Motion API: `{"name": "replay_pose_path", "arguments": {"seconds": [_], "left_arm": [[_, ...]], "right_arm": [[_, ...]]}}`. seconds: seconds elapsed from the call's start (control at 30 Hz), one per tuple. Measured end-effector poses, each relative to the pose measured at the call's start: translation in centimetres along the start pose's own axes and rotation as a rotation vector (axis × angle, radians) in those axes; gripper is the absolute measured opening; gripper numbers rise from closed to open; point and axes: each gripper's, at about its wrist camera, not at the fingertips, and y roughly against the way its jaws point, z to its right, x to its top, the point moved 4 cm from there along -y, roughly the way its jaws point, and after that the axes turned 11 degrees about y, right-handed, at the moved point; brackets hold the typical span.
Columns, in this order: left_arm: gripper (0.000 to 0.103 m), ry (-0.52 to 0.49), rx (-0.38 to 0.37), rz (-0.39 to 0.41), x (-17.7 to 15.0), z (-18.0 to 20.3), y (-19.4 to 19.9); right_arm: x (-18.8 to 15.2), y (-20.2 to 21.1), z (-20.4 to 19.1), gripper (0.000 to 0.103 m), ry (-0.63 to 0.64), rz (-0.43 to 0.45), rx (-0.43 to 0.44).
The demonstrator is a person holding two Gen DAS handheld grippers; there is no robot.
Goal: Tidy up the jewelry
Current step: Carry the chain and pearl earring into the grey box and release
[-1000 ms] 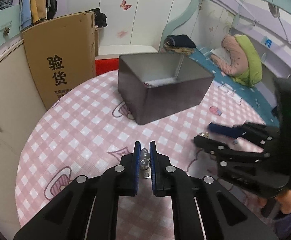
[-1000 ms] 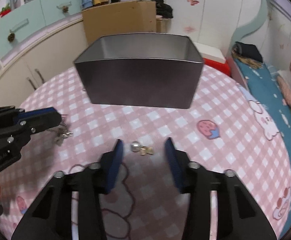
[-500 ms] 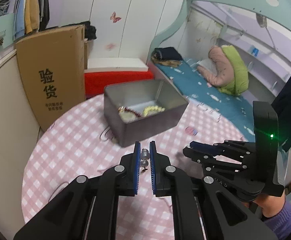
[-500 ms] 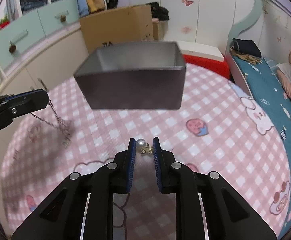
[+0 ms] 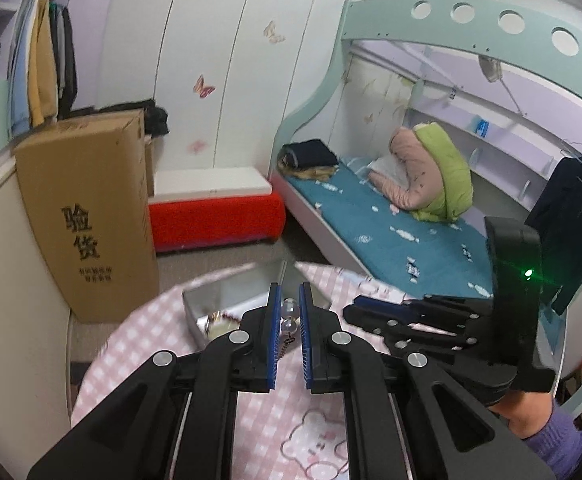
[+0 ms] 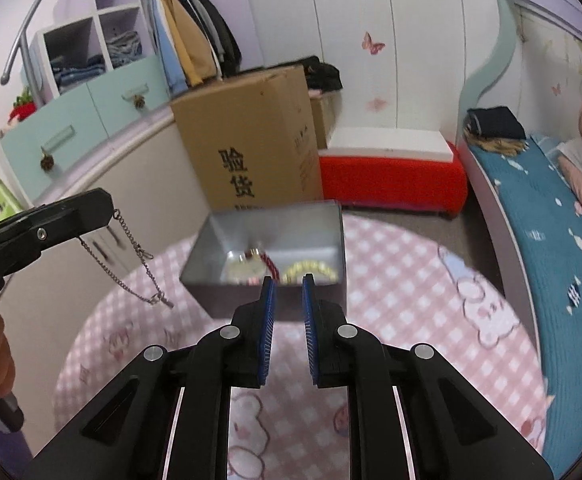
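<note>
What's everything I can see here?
Tin: one, grey, open, on the table.
Jewellery in the tin: a yellow bead bracelet and a pale piece with red cord.
Chain: one, silver, hanging from the left gripper.
Tablecloth: one, pink check with cartoon animals.
Cardboard box: one, brown, behind the table.
Bench: one, red with a white top, by the wall.
Bed: one, teal cover, at the right.
Clothes: several, hanging at the back.
Left gripper: black, shut on the chain's beads.
Right gripper: black, shut, nothing visible in it.

pink checked tablecloth (image 6: 411, 264); grey tin (image 6: 227, 300)
</note>
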Motion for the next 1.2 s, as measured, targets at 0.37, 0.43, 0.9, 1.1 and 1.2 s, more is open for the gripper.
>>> {"name": "replay_pose_path", "arguments": {"seconds": [0.37,0.43,0.9,1.1,1.2], "left_arm": [[0.008,-0.018,-0.019,-0.004,-0.3,0.9,-0.1],[0.008,-0.009,-0.015,-0.019,-0.9,0.7,-0.6],[0.008,0.005,0.004,-0.061,-2.3,-0.3,-1.8],[0.008,0.009,0.006,-0.036,-1.2,-0.6,-1.5],[0.008,0.017,0.011,-0.017,-0.2,-0.7,-1.4]], "right_arm": [[-4.9,-4.4,1.2,0.018,-0.035,-0.169,0.003],[-5.9,-5.8,1.1,0.018,-0.032,-0.198,0.001],[-6.8,-8.0,0.9,0.012,0.008,-0.229,-0.059],[-5.2,-4.8,1.5,0.012,0.002,-0.157,-0.034],[-2.9,-2.6,1.7,0.012,-0.016,-0.086,0.002]]}}
